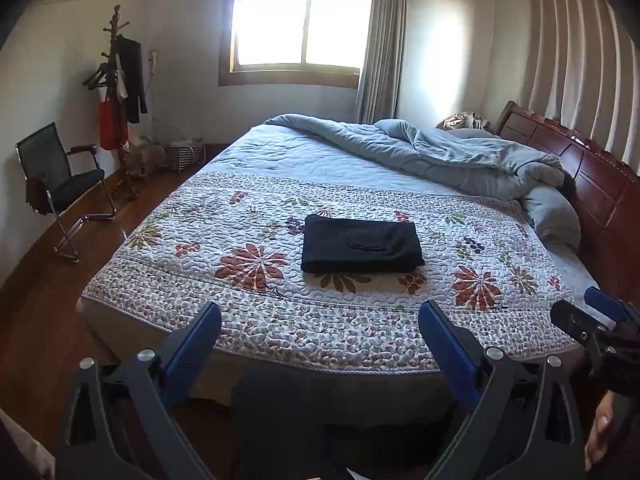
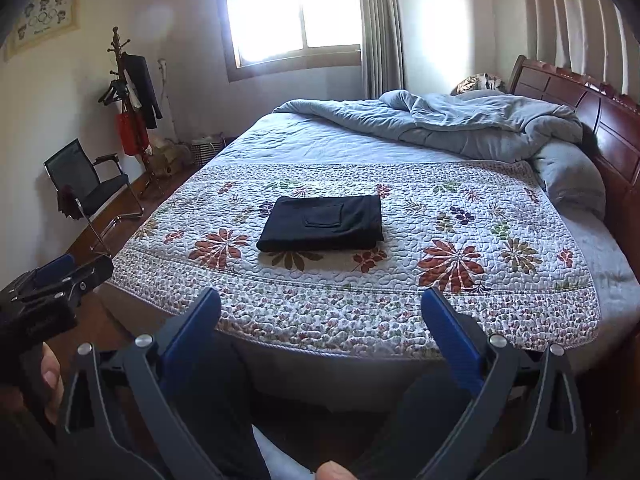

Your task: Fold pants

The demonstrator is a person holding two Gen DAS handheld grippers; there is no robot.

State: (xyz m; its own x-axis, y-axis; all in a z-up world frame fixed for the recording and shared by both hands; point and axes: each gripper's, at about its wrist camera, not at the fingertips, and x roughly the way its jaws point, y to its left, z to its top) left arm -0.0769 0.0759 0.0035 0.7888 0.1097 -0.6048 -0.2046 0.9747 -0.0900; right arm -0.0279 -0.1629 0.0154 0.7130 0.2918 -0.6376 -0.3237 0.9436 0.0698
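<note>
The black pants [image 1: 361, 245] lie folded into a flat rectangle with a back pocket on top, in the middle of the floral quilt [image 1: 256, 300] on the bed. They also show in the right wrist view [image 2: 322, 223]. My left gripper [image 1: 320, 312] is open and empty, held back over the bed's near edge, well short of the pants. My right gripper [image 2: 320, 298] is open and empty, likewise held back at the near edge. Each gripper shows at the side of the other's view: the right one [image 1: 592, 316] and the left one [image 2: 68, 276].
A crumpled blue duvet [image 1: 460, 152] lies along the wooden headboard [image 1: 592, 176] at the right. A black chair [image 1: 60, 188] and a coat stand [image 1: 120, 92] stand at the left wall on the wood floor. A window [image 1: 300, 20] is behind the bed.
</note>
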